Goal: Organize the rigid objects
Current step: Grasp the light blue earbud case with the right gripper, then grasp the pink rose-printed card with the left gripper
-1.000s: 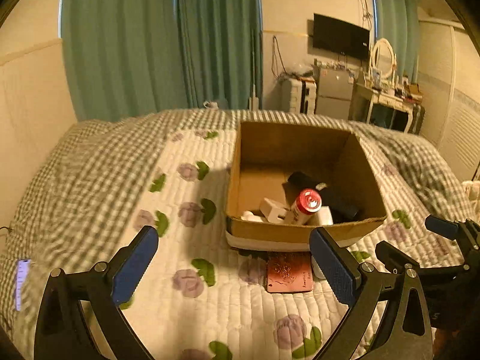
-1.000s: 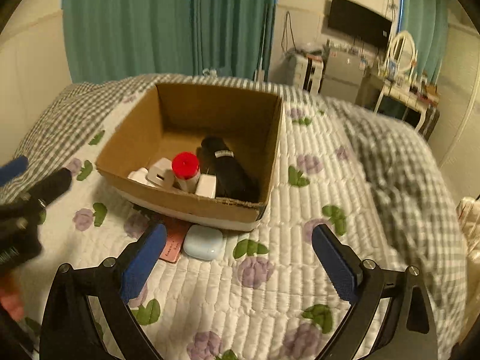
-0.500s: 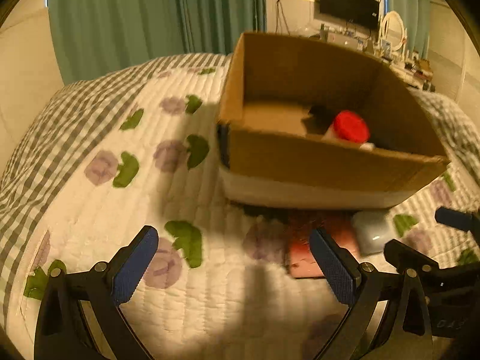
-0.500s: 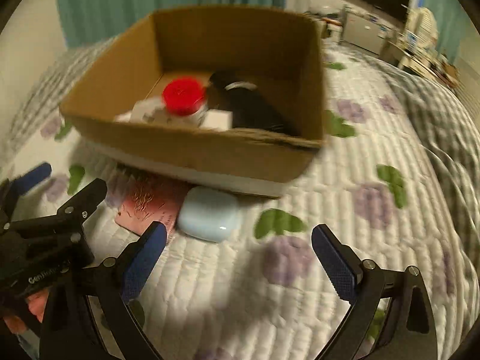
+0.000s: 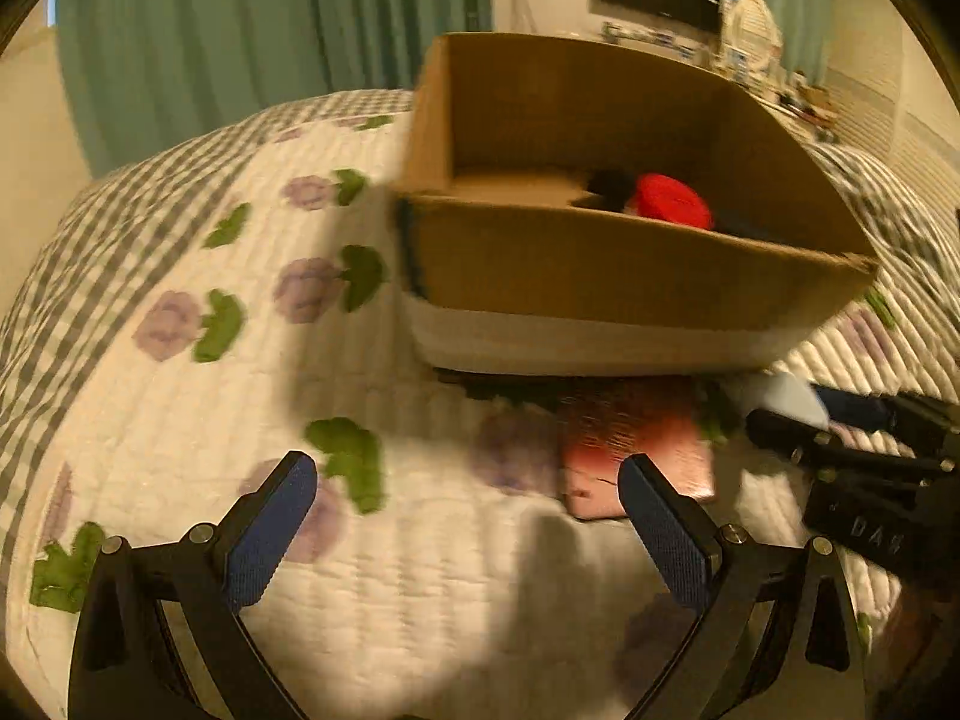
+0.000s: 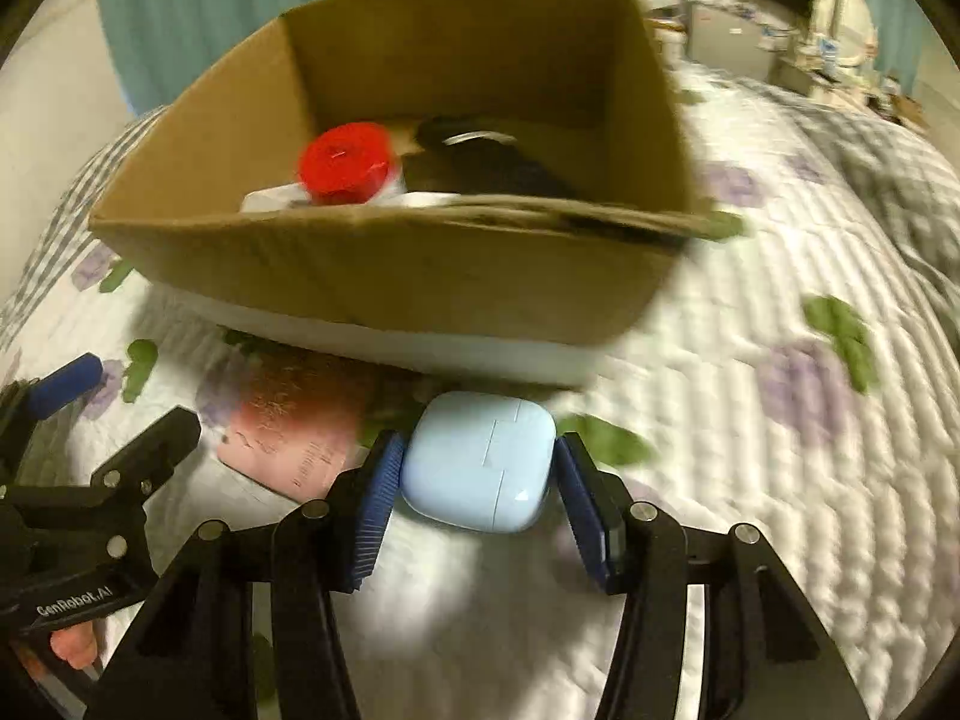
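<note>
A pale blue earbud case (image 6: 480, 461) lies on the quilt just in front of the cardboard box (image 6: 384, 276). My right gripper (image 6: 477, 465) has its blue pads close on either side of the case, low over the quilt. A pink card (image 6: 288, 438) lies left of the case, also in the left wrist view (image 5: 636, 450). My left gripper (image 5: 468, 501) is open and empty above the quilt, with the card by its right finger. The box (image 5: 630, 276) holds a red-capped bottle (image 6: 345, 165) and a black object (image 6: 480, 159).
The bed has a white flowered quilt (image 5: 180, 360) with a checked border. Green curtains (image 5: 240, 30) hang behind. A TV and a dresser stand at the far right. My left gripper shows at the left of the right wrist view (image 6: 90, 438).
Both grippers have come down and forward toward the box. My right gripper's fingers have narrowed around the blue earbud case. The left gripper stays open.
</note>
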A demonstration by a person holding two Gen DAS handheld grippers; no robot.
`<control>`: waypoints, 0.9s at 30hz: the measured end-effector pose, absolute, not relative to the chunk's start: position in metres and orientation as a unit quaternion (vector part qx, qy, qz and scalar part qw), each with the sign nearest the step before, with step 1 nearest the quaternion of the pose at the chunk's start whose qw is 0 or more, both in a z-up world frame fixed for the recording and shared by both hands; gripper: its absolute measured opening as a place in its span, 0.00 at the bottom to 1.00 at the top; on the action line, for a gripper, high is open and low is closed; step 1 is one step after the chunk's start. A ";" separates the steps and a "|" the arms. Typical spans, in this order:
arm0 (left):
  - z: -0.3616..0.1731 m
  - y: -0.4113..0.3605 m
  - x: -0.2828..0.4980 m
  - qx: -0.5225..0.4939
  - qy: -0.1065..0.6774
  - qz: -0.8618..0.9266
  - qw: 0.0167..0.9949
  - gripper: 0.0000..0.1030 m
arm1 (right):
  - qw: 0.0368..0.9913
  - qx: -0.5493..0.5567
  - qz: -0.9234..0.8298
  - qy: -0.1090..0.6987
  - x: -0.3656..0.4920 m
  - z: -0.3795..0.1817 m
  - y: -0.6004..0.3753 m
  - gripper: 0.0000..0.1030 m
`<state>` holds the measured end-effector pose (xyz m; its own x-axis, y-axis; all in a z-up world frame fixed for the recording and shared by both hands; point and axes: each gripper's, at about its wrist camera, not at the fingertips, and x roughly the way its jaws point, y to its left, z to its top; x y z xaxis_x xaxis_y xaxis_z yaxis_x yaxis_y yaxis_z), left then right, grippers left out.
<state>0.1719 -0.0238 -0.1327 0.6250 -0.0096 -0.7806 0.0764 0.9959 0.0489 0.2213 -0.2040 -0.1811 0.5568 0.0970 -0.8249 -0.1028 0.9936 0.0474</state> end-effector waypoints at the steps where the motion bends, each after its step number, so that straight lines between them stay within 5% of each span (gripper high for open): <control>1: -0.133 -0.028 0.172 0.042 0.435 -0.028 0.899 0.99 | 0.886 0.008 0.043 0.461 0.219 -0.177 -0.212 0.51; 16: -0.158 -0.073 0.202 0.018 0.462 -0.042 0.886 0.95 | 0.881 0.039 0.027 0.470 0.224 -0.175 -0.236 0.51; 22: -0.170 -0.081 0.215 0.023 0.470 -0.039 0.882 0.87 | 0.878 0.037 0.028 0.476 0.231 -0.180 -0.233 0.51; 24: -0.168 -0.084 0.211 0.027 0.465 -0.054 0.883 0.69 | 0.879 0.032 0.026 0.475 0.233 -0.182 -0.231 0.51; 27: -0.164 -0.085 0.205 0.029 0.465 -0.060 0.883 0.69 | 0.884 0.031 0.028 0.466 0.230 -0.179 -0.231 0.51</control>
<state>0.2053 -0.0854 -0.1638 0.5606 -0.0791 -0.8243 0.1332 0.9911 -0.0045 0.2296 -0.2310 -0.1788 0.5639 0.0788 -0.8221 -0.0207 0.9965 0.0814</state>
